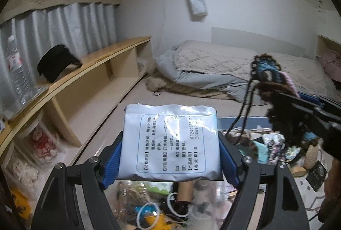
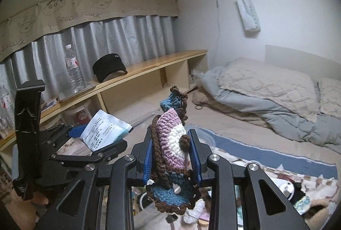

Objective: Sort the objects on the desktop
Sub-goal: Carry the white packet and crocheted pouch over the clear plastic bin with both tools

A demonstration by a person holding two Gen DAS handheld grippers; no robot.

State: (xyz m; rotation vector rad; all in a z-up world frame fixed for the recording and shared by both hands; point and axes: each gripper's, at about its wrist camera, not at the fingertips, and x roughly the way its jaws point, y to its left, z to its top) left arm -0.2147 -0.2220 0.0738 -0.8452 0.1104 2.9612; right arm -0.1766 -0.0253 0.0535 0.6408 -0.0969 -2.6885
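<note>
Left tool [image 1: 169, 162] grips sachet [image 1: 170, 140]; right tool [image 2: 173, 155] grips crochet piece [image 2: 170, 144]

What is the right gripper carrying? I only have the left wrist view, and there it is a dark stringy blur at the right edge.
Observer: A crocheted piece in purple, white and blue with brown edging, clamped between the blue pads of the right gripper.
Operator: Is all of it inside the jaws?
Observer: No. A blue, brown-edged end hangs below the fingers, and another end sticks up above them.
Operator: Anything about the sachet I can't see from behind it?
Observer: The sachet, in the left gripper, shows a light blue face along its far edge.
</note>
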